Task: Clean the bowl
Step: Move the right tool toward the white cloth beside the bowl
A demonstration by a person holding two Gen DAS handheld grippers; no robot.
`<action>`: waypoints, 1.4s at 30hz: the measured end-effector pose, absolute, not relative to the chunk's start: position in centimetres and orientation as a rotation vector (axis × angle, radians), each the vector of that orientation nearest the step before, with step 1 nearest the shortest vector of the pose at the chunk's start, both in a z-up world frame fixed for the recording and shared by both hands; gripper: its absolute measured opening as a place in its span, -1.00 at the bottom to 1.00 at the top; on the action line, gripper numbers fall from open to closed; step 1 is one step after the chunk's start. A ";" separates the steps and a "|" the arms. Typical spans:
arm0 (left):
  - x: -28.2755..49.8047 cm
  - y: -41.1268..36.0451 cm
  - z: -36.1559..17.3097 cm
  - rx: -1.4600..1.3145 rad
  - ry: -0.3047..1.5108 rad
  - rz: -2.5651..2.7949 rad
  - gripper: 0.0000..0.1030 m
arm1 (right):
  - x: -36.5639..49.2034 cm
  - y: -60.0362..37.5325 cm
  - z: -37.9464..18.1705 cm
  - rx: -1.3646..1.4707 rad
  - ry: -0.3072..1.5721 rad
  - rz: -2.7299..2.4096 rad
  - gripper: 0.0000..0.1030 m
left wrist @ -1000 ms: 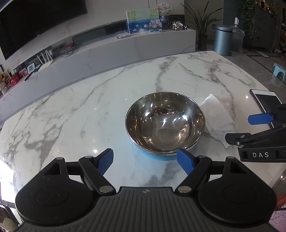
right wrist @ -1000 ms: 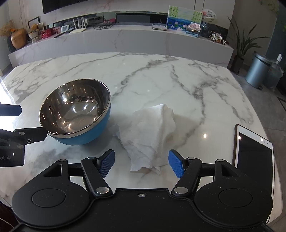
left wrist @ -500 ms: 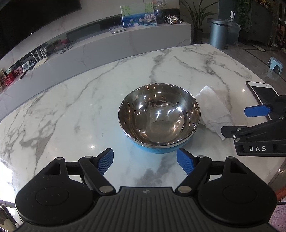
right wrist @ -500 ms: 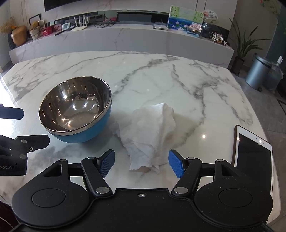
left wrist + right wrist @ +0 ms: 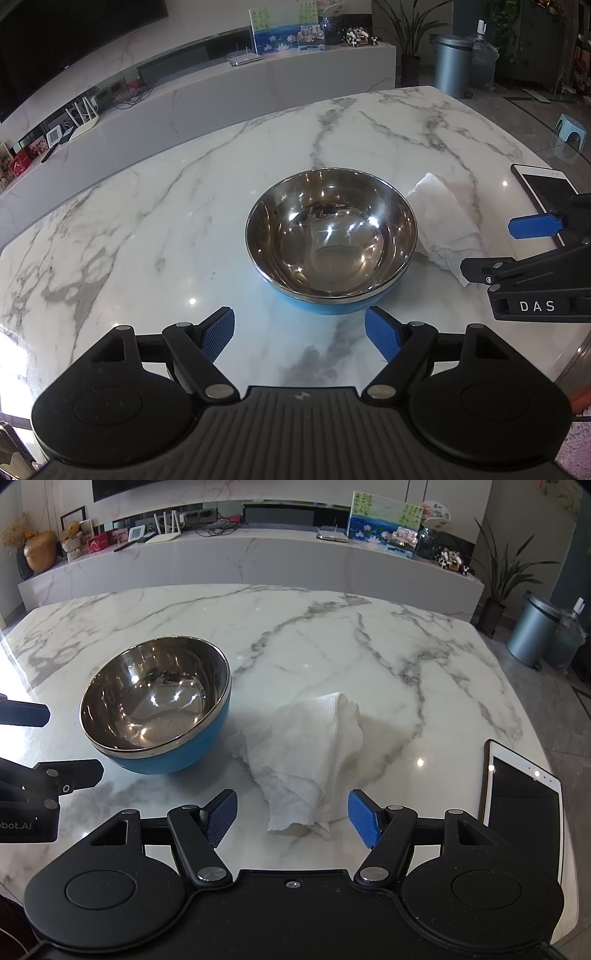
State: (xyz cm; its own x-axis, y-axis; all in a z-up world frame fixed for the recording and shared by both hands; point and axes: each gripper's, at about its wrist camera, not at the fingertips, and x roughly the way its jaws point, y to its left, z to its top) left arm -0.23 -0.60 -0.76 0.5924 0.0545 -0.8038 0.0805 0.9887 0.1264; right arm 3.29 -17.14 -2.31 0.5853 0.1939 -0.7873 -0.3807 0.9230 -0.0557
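Note:
A steel bowl (image 5: 331, 236) with a blue outside stands upright on the marble table (image 5: 147, 229); it also shows in the right wrist view (image 5: 155, 705). A crumpled white paper towel (image 5: 443, 221) lies just right of it, also seen in the right wrist view (image 5: 310, 753). My left gripper (image 5: 300, 332) is open and empty, a short way in front of the bowl. My right gripper (image 5: 291, 818) is open and empty, its fingers on either side of the towel's near edge, slightly above it. The right gripper also shows in the left wrist view (image 5: 517, 247).
A white tablet (image 5: 521, 805) lies at the table's right edge, also in the left wrist view (image 5: 543, 184). A low marble counter (image 5: 258, 561) with small items runs behind the table. A bin (image 5: 532, 631) and a plant stand at the far right.
Both grippers have drawn back and risen slightly, so the bowl and towel look a little farther off. Both stay open. The bowl and towel have not moved.

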 end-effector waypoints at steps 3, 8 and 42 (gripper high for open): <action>-0.1 -0.5 -0.8 0.154 0.938 -0.011 0.50 | 3.3 -17.2 -2.3 -0.230 0.885 0.339 0.25; -0.1 -0.6 -0.8 0.154 0.938 -0.013 0.50 | 3.2 -17.0 -2.3 -0.230 0.887 0.337 0.25; -0.4 0.8 1.9 0.027 0.844 -0.146 0.44 | 3.9 -16.9 -2.9 -0.239 0.898 0.345 0.25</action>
